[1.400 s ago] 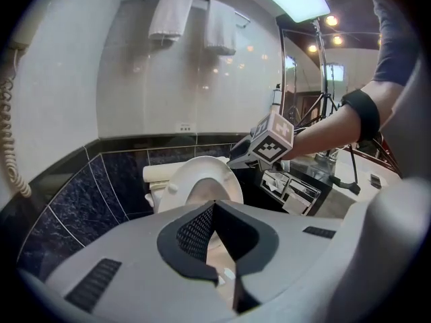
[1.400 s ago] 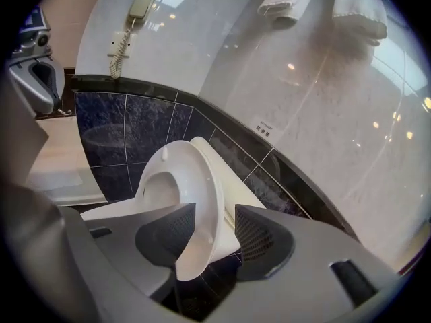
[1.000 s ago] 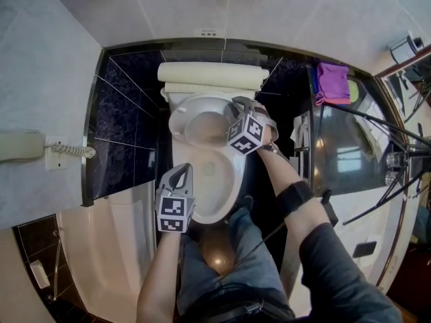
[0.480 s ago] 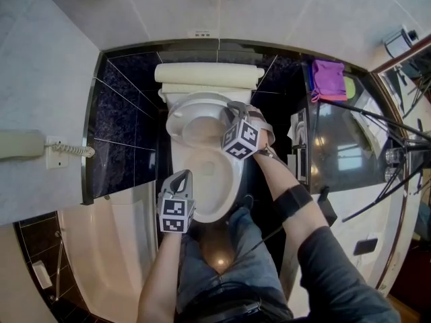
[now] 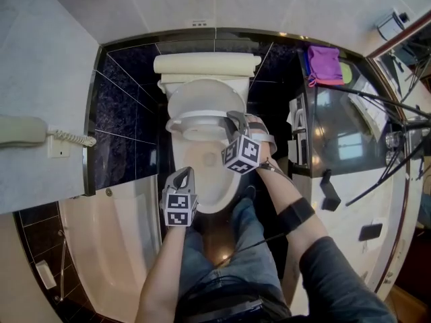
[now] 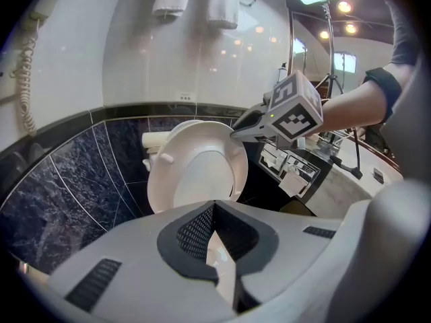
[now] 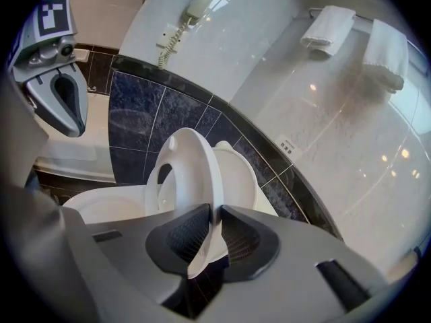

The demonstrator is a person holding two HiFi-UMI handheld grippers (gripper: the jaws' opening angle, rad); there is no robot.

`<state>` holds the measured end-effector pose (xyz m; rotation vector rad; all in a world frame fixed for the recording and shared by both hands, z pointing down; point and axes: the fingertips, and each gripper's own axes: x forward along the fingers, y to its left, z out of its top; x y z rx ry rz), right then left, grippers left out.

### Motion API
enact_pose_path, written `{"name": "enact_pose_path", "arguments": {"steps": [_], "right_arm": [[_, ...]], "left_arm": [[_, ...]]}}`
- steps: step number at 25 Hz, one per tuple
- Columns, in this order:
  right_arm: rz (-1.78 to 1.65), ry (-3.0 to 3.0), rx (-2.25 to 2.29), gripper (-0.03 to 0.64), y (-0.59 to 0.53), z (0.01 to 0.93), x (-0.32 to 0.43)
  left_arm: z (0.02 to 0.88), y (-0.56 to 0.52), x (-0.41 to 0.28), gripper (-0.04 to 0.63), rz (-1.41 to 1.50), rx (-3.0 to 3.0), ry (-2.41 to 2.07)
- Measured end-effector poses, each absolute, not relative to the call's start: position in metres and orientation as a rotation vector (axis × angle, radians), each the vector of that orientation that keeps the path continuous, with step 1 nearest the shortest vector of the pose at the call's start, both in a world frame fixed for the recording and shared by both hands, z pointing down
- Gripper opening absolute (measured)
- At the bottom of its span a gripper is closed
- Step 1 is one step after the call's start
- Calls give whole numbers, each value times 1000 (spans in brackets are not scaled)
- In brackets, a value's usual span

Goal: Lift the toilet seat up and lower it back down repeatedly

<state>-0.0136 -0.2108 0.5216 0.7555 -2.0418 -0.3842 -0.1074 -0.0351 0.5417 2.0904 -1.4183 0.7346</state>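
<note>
Left hand-held gripper (image 6: pixel 214 207) closed, right (image 7: pixel 212 212) clamped

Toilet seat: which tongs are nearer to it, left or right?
Right. The right tongs grip the seat; the left tongs hang clear of it, by the bowl front.

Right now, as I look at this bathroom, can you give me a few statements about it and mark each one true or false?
1. The right gripper has its jaws clamped on the toilet seat. True.
2. The seat lies flat on the bowl. False: it is tilted up, partway raised.
3. The left gripper also holds the seat. False: its jaws are together with nothing between them, away from the seat.
4. In the head view, a purple cloth sits to the right of the toilet tank. True.
</note>
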Motion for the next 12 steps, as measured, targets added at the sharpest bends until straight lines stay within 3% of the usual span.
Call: {"name": "enact_pose_path", "arguments": {"steps": [12], "right_arm": [[-460, -1998, 715, 77, -90, 540, -6]], "left_arm": [[572, -7, -99, -4, 744, 2083, -1381]]}}
